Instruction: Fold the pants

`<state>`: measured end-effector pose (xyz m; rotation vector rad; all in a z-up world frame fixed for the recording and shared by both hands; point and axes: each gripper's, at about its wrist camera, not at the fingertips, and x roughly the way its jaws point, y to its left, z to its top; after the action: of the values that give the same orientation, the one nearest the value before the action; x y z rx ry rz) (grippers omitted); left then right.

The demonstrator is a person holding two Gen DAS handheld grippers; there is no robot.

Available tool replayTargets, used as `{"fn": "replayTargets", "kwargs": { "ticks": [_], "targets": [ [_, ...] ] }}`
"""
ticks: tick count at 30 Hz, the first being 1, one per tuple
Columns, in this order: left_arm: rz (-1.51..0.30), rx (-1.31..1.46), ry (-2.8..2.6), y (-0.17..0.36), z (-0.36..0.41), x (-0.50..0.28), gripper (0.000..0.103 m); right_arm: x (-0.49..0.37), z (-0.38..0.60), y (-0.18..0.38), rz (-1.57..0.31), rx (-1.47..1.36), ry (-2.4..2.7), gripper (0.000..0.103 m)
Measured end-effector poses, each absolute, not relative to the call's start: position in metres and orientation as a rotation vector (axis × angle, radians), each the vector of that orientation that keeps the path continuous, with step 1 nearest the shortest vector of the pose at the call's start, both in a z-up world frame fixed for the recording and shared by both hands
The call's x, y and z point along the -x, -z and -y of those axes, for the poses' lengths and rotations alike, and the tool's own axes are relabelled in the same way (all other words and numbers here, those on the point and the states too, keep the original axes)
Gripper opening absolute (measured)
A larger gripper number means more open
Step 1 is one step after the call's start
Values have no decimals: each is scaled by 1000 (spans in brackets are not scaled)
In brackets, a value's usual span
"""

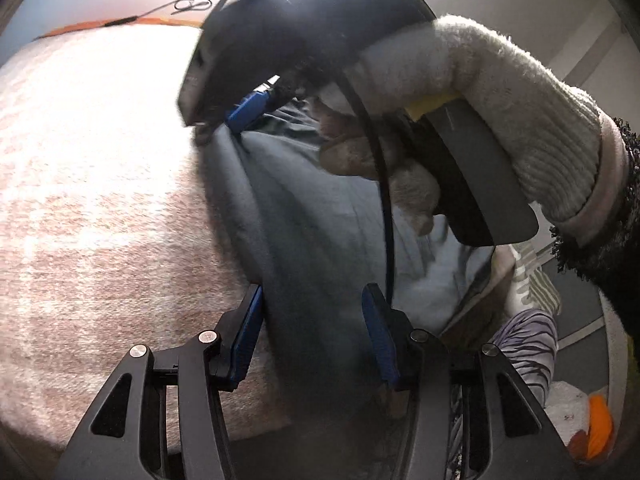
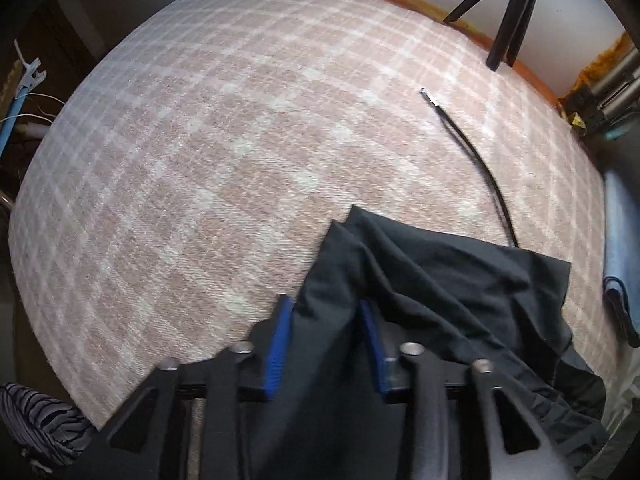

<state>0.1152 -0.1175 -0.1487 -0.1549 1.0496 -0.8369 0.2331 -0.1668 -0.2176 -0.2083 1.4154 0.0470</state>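
Observation:
Dark grey pants (image 2: 440, 280) lie bunched on a pink checked blanket (image 2: 200, 160). My right gripper (image 2: 326, 332) points down onto them, and a fold of the cloth fills the gap between its blue pads (image 2: 278, 340). In the left wrist view the pants (image 1: 304, 208) run as a taut band from my left gripper (image 1: 318, 336) up to the right gripper (image 1: 224, 120), which a gloved hand (image 1: 500, 92) holds. The left gripper's blue pads (image 1: 250, 332) press on either side of that band.
A loose black cable (image 2: 480, 168) lies on the blanket beyond the pants, and a black tripod (image 2: 516, 4) stands at its far edge. A striped cloth (image 2: 36, 420) sits off the near left corner. Folded blue fabric (image 2: 624, 248) lies at the right edge.

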Motion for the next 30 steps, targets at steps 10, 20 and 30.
{"fn": "replayTargets", "kwargs": {
  "ticks": [10,20,30],
  "targets": [
    [-1096,159,803,160,121,-125,60,-218,234,189,-1319,-74,-89,2],
    [-1027,137,870,146,128,-115,8,-216,247,189,-1362,-58,-99,41],
    [-991,99,873,142,135,-109,7,-231,179,216,-1421,174,-83,21]
  ]
}}
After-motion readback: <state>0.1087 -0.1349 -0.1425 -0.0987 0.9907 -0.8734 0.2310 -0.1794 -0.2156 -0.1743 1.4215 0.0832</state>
